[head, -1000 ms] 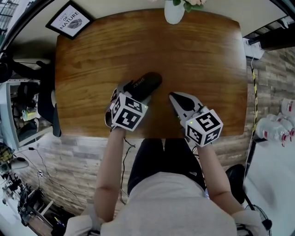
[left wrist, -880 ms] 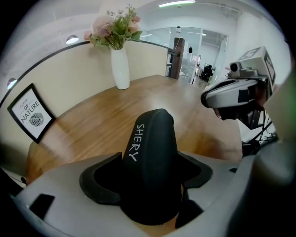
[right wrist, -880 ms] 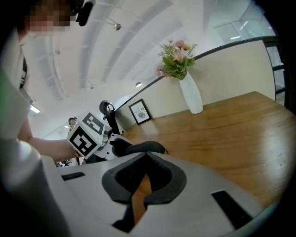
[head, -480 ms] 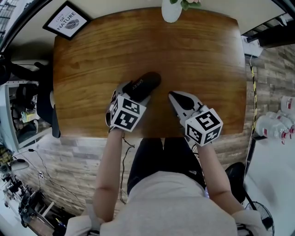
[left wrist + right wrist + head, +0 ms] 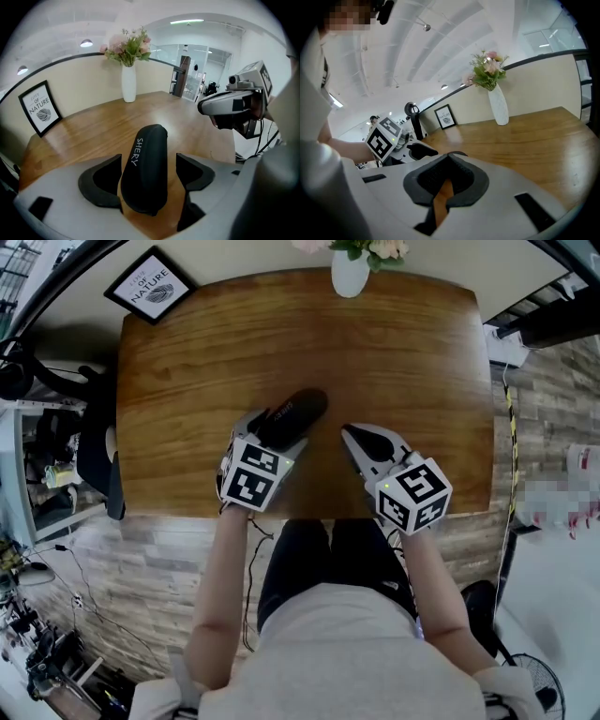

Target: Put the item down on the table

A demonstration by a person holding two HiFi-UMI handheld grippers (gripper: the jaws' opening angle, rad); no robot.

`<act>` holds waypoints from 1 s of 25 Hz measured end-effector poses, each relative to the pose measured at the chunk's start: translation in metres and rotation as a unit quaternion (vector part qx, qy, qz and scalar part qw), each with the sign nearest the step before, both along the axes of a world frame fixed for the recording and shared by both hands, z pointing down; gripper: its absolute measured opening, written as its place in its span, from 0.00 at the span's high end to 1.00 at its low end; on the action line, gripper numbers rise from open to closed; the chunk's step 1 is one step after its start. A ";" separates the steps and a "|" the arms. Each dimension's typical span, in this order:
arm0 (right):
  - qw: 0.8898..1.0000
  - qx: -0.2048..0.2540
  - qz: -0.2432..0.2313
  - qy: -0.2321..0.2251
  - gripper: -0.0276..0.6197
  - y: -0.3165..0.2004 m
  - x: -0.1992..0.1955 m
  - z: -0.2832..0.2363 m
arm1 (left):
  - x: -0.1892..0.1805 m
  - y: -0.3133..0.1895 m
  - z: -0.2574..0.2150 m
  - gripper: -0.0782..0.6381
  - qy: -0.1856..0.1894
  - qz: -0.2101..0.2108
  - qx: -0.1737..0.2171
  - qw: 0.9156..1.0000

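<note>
**Black oblong case lies on the counter inside a spread claw**

Black oblong case [image 5: 293, 415] with white "SHERY" lettering lies flat on the brown wooden counter [image 5: 394, 362], in its near half and slightly left of centre. Its far end angles away toward the right. Bare wood runs open from it to the far edge. There a white vase of flowers [image 5: 350, 273] stands at the middle, and a black-framed picture [image 5: 150, 287] leans at the far left corner. The right half of the counter is open too, out to its rounded corners. Both tools sit close to the near edge, by the person's body.

Against the head view of a second ago, the case and both tools keep almost the same places. The whole scene sits slightly lower in the frame, so more of the vase shows.

The left claw [image 5: 274, 435] is spread, its jaws on either side of the case's near end. In the left gripper view, wood shows between the case and the right-hand jaw, while the case lies close against the other. The right claw [image 5: 448, 161] is pressed together and empty, beside the case and apart from it.
</note>
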State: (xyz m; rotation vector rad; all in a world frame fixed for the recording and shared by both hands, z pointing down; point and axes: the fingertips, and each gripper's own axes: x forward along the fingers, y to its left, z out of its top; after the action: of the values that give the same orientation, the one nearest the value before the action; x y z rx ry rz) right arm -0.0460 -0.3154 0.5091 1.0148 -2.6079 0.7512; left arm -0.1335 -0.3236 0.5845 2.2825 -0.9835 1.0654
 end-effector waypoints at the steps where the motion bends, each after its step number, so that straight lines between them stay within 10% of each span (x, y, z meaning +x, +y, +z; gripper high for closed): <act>1: 1.000 0.006 -0.003 0.002 0.94 0.000 -0.002 -0.004 | -0.001 0.000 -0.005 0.39 0.004 -0.002 0.005 1.000; 25: 0.985 0.172 -0.031 -0.011 0.94 -0.005 -0.023 -0.148 | -0.012 0.008 -0.189 0.87 0.150 -0.103 0.188 0.965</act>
State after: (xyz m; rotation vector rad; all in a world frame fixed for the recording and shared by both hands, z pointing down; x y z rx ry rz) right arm -0.0688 -0.3208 0.3608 1.0081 -2.8353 0.3026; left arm -0.1453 -0.3153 0.3958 2.4668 -1.3444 0.4564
